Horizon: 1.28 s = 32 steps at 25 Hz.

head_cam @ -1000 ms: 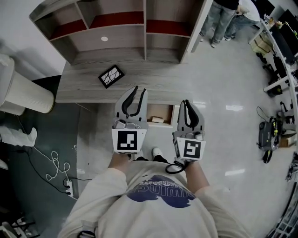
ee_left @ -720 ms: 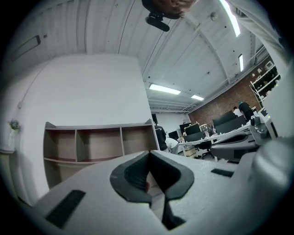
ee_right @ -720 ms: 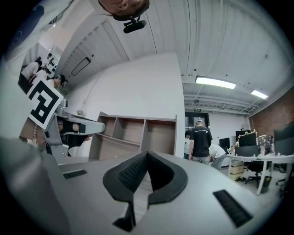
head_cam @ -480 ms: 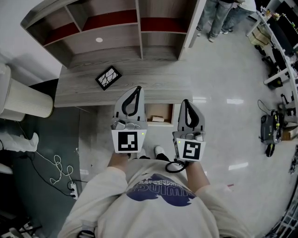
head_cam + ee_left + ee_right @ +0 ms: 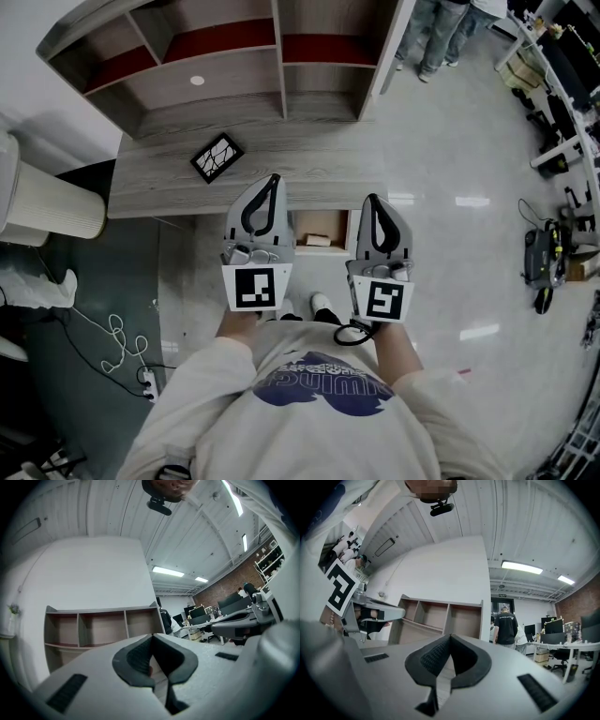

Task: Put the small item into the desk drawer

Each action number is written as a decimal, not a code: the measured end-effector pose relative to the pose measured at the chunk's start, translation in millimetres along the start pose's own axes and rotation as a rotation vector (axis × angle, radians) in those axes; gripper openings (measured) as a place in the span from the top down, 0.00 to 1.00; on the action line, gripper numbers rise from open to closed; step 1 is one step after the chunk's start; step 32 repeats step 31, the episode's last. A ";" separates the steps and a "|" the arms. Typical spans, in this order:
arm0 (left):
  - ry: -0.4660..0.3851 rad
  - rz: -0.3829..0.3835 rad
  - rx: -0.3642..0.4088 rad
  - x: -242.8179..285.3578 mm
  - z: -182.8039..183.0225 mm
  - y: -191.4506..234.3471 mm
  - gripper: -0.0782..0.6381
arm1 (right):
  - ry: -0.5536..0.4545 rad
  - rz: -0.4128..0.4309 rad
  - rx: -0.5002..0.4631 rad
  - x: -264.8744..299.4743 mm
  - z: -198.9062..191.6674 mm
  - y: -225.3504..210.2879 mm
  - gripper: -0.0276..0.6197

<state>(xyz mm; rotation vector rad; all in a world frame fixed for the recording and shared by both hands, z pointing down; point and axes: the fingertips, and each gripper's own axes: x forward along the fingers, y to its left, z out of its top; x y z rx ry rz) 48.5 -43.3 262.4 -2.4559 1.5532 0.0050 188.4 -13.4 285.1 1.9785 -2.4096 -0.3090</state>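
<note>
The small item, a black square tile with a white crackle pattern (image 5: 217, 157), lies on the grey wooden desk (image 5: 309, 159) in the head view, up and left of both grippers. Under the desk's front edge the drawer (image 5: 330, 225) stands open, with a pale object (image 5: 317, 241) inside. My left gripper (image 5: 274, 177) is shut and empty, its tip over the desk's front edge. My right gripper (image 5: 372, 198) is shut and empty beside the drawer. In the left gripper view the left gripper's (image 5: 151, 636) pads meet with nothing between them. The right gripper (image 5: 450, 636) looks the same in its own view.
An open shelf unit (image 5: 225, 56) stands on the back of the desk. A white ribbed cylinder (image 5: 52, 202) sits at the left, with cables and a power strip (image 5: 141, 375) on the floor. People (image 5: 441, 37) stand at the back right near work tables (image 5: 562, 103).
The left gripper's jaws have gone from apart to shut. The right jaws have closed the last bit. Both grippers stay in about the same place before the desk.
</note>
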 end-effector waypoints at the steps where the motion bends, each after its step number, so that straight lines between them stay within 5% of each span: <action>1: -0.002 0.000 0.002 0.4 -0.1 0.7 0.88 | -0.001 -0.002 0.000 1.5 0.4 -0.6 0.96; 32: -0.009 0.003 -0.004 -2.4 2.7 -0.9 0.88 | 0.008 0.004 -0.043 10.2 4.7 2.2 0.96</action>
